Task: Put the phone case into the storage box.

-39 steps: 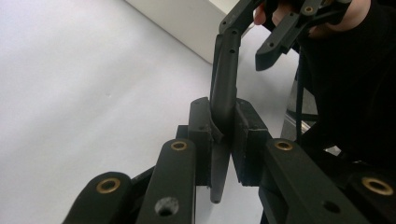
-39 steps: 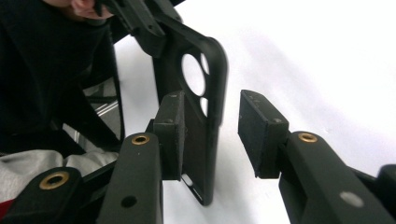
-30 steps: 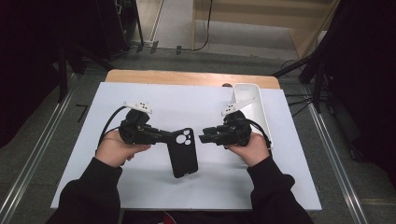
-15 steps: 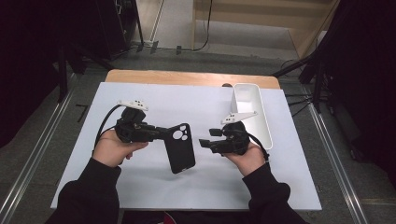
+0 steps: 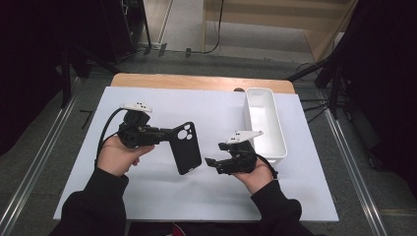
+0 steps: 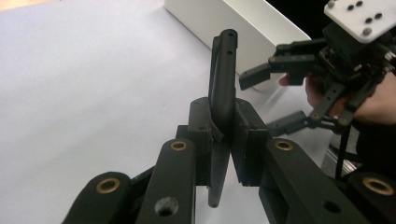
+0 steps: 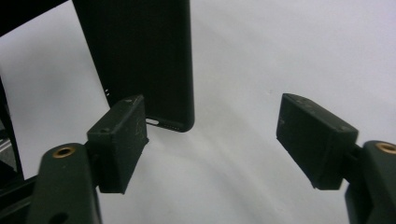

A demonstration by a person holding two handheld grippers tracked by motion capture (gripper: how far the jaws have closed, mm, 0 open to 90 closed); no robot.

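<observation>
- The left gripper (image 5: 164, 136) has its fingers (image 6: 201, 126) clenched on one black phone case (image 5: 186, 147), pinching its upper end near the camera cutouts; in the left gripper view the case stands edge-on between the two pads, its thin rim squeezed from both sides.
- The right gripper (image 5: 212, 163) has its fingers (image 7: 119, 140) released: the jaws have just been opening and stand wide apart, with nothing pressed between them.
- In the right gripper view the case's lower corner (image 7: 159, 70) hangs just beyond the left finger, apart from it, with bare white surface showing between the two pads.
- The case sits between the two grippers, held above the desk (image 5: 206, 196), slanting from the left fingers down toward the near right; its lower end is near the right fingers but clear of them.
- Count: one phone case, two grippers, one white bin (image 5: 275, 142).
- The bin is long and narrow, lying on the right part of the desk, far of the right hand (image 5: 258, 174) and just beside the right gripper's grey plate.
- The left hand (image 5: 118, 155) rests on the left of the desk, its cable looping on the far side of it.
- A white sheet covers the desk, with a strip of wood showing along the far edge.
</observation>
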